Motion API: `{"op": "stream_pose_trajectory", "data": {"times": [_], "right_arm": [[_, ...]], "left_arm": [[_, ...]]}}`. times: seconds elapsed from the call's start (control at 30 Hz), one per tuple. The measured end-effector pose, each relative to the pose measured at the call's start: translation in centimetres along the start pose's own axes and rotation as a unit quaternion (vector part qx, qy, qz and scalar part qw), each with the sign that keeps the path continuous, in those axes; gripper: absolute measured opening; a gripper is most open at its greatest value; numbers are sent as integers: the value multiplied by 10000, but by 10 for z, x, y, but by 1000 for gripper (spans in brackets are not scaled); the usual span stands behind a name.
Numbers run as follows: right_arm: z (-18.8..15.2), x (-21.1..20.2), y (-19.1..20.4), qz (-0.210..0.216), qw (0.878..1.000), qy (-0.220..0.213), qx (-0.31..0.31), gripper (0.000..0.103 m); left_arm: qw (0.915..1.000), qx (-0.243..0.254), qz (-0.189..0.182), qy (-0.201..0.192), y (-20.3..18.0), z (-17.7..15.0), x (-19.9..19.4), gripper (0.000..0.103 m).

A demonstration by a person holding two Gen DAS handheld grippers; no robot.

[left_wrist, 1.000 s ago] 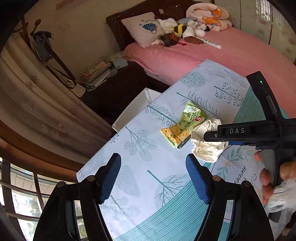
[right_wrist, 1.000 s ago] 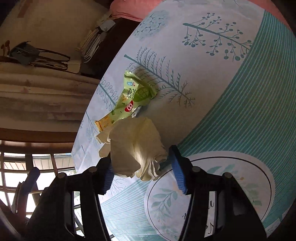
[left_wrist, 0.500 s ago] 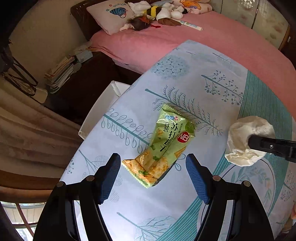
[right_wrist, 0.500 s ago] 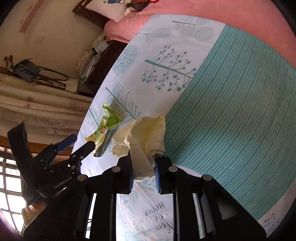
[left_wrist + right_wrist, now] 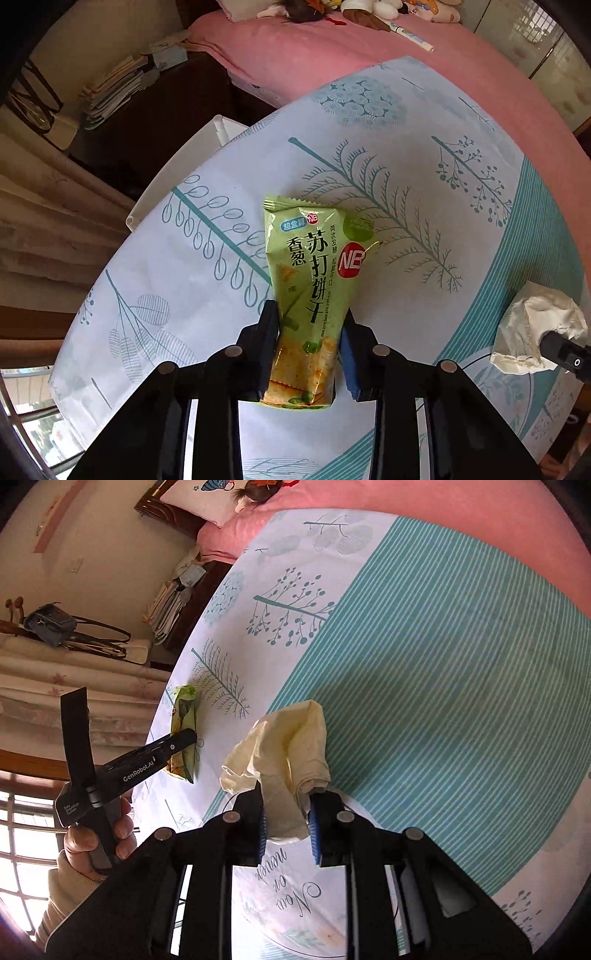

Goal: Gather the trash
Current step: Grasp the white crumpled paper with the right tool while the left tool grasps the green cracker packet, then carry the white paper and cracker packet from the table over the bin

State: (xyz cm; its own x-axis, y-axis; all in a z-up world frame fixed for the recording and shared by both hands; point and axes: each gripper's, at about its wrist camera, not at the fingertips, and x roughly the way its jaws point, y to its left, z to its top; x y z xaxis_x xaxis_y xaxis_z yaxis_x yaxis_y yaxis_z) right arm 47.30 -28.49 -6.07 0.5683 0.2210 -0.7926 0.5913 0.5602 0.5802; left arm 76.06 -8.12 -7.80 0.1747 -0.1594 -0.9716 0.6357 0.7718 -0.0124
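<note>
A green cracker packet point(image 5: 312, 291) lies on the patterned tablecloth point(image 5: 388, 155). My left gripper point(image 5: 308, 336) has closed on the packet's lower end, its fingers pressing both sides. In the right wrist view the same packet point(image 5: 184, 731) shows small at the left, with the left gripper's black body point(image 5: 147, 764) over it and a hand point(image 5: 96, 838) on its handle. My right gripper point(image 5: 286, 819) is shut on a crumpled cream tissue point(image 5: 288, 746), held just above the cloth. The tissue point(image 5: 535, 332) also appears at the right edge of the left wrist view.
A white tray point(image 5: 184, 158) sticks out past the table's far left edge. Behind it stands a dark cabinet with stacked papers point(image 5: 114, 88). A pink bed point(image 5: 369, 44) with toys borders the table's far side. Curtains point(image 5: 44, 221) and a window are at the left.
My left gripper dropped toward the packet and closed from wide open onto its lower end. The right gripper closed on the tissue and lifted it away to the right.
</note>
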Motion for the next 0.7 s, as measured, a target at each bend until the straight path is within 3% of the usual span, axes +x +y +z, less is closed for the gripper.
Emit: {"op": "stream_pose_trajectory", "data": {"times": [0.1,0.37,0.7], "right_arm": [[-7,-6,-4,-1,9999,69,-98,15],[-39,-43,-25,-18,9982,328,-505,15],[-104,-148,-55,351,9853,487,-1602,15]], "left_arm": [[9997,-243,-31,-20,-3,-13,-7,18],[9951,-858,-225,-431,-43,-81,-74,17],[9817,-1462,252,-1194,-152,-215,-199,17]]}}
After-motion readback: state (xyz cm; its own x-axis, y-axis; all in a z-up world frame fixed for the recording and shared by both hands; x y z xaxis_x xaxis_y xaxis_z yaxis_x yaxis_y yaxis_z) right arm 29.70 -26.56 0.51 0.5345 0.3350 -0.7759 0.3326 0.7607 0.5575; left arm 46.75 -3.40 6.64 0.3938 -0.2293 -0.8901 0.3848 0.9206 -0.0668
